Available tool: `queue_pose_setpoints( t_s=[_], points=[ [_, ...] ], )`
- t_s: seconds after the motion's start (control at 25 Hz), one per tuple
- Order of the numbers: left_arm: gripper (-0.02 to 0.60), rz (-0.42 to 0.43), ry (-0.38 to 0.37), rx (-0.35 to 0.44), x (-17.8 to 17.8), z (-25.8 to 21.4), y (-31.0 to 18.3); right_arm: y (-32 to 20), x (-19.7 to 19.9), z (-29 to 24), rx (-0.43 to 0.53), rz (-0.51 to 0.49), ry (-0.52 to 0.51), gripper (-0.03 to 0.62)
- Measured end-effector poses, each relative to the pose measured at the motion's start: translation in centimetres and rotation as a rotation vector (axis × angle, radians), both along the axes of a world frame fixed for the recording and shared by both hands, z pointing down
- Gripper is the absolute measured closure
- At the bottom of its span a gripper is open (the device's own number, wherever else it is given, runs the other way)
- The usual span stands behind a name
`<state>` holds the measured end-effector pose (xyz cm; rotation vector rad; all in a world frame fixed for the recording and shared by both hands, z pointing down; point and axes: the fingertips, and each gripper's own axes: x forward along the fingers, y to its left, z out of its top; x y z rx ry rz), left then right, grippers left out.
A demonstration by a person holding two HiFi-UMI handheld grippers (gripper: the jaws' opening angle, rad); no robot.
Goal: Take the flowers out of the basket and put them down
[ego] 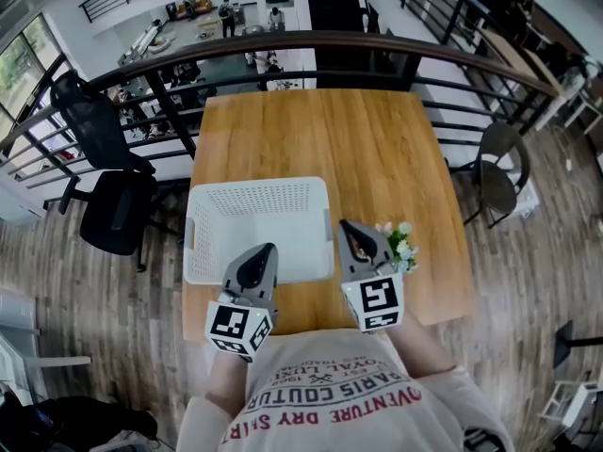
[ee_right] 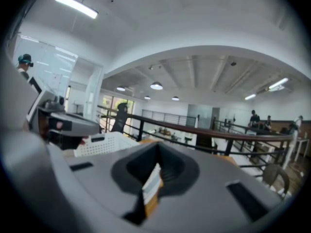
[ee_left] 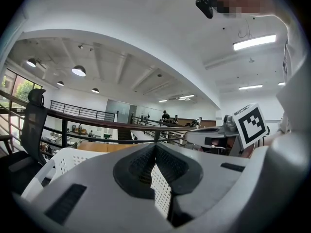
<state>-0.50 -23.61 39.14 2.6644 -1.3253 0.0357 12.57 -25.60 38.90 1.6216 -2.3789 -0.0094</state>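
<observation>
The white perforated basket (ego: 256, 201) stands on the wooden table (ego: 320, 130) and looks empty inside. A small bunch of white and pink flowers (ego: 401, 244) with green leaves lies on the table, outside the basket and just right of my right gripper (ego: 345, 225). That gripper is shut with nothing between its jaws (ee_right: 158, 144), and the flowers do not show in its own view. My left gripper (ego: 269, 249) hovers over the basket's near rim, its jaws also together and empty (ee_left: 155, 146). The basket's wall (ee_left: 58, 161) shows at the left of the left gripper view.
A dark railing (ego: 311, 43) runs behind the table's far edge, with a drop to a lower floor beyond it. A black office chair (ego: 108, 191) stands left of the table and a round chair (ego: 497, 172) to the right. The far half of the tabletop is bare wood.
</observation>
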Motion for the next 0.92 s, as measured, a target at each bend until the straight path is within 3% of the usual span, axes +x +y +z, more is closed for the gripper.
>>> queue_pose_setpoints(
  t_s=[0.16,0.68,0.92],
  points=[
    [0.558,-0.010,0.004,0.003,0.1,-0.1,0.0,0.1,-0.2,0.2,-0.012,-0.020,0.022,0.568],
    [0.558,-0.025,-0.025,0.025,0.5,-1.2,-0.3,0.5,0.3,-0.3,-0.010,-0.033,-0.043,0.568],
    [0.558,-0.080,-0.049,0.005,-0.2,-1.0,-1.2,0.3,-0.1,-0.3,-0.010,-0.040,-0.056,0.568]
  ],
)
